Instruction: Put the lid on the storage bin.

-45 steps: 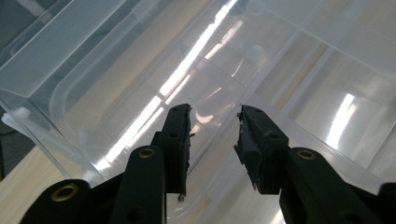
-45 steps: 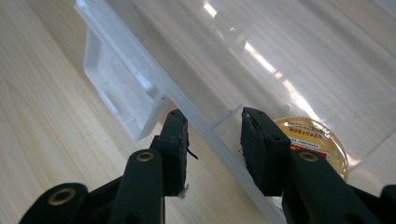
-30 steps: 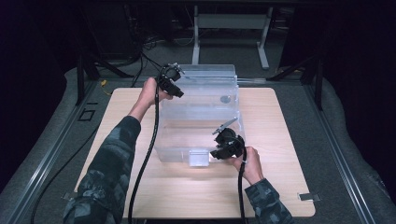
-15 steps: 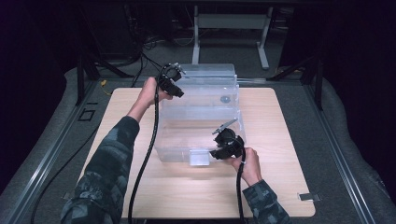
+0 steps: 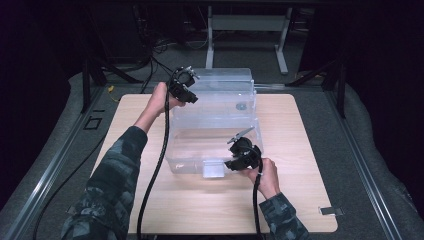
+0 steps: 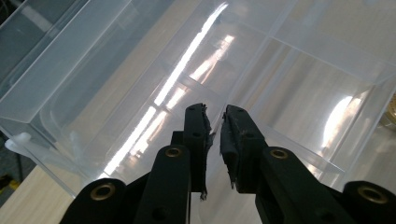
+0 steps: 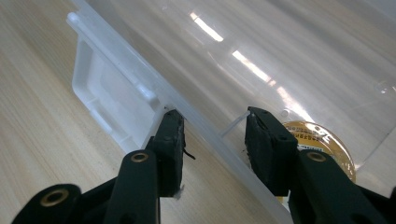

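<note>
A large clear plastic storage box [image 5: 215, 125] with a hinged lid is seen standing in the middle of the pale wooden table [image 5: 310, 165], its long axis running away from the person towards the far edge, with the white latch tab [image 5: 214, 169] on the near short side. The left gripper [image 5: 186, 89] is held at the far left corner, where its jaws have just been closing and are now nearly together on a thin clear edge, seen between the pads in the left gripper view [image 6: 215, 135]. The right gripper [image 5: 239, 159] is set at the near right corner; its jaws are straddling the rim of the box, one pad outside beside the latch tab and one inside, but whether both pads press on the rim cannot be told. A small round yellow-labelled disc [image 7: 317, 144] is seen through the plastic close to the inner jaw. The step in hand is judged to be taking hold of the box at opposite corners. For it to be done well, both grips should be firm before anything is moved, the thin wall should be pinched squarely rather than twisted, and the two hands should be moved together so the box stays level.
</note>
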Demonstrator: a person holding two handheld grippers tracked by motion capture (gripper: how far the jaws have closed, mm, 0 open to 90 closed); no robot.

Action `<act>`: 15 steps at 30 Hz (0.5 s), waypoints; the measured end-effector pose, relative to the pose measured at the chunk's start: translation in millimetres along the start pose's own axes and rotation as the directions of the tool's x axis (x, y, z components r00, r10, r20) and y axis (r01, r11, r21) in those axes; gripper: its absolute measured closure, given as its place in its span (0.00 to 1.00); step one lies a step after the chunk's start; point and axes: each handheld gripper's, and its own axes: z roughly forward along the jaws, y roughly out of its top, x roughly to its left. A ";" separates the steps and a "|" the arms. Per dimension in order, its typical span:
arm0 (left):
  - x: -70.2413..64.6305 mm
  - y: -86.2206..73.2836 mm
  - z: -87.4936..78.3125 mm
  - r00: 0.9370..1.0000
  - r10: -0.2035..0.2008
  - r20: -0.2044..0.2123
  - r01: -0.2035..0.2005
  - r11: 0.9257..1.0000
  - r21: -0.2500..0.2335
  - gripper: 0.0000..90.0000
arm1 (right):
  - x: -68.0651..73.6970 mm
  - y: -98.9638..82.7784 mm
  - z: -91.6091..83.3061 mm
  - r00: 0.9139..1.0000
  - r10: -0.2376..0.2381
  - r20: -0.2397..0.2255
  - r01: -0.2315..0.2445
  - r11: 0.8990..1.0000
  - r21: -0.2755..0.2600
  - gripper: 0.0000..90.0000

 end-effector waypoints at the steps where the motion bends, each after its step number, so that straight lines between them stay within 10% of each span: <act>1: -0.8 0.3 0.2 1.000 -0.002 -0.003 0.002 1.000 0.002 0.88 | -0.2 0.2 -0.1 1.000 -0.002 0.000 0.002 1.000 0.002 0.65; 15: -0.9 -3.3 0.6 1.000 0.004 0.002 -0.004 1.000 -0.021 0.90 | -0.1 0.0 0.1 1.000 0.001 0.003 -0.001 1.000 0.001 0.65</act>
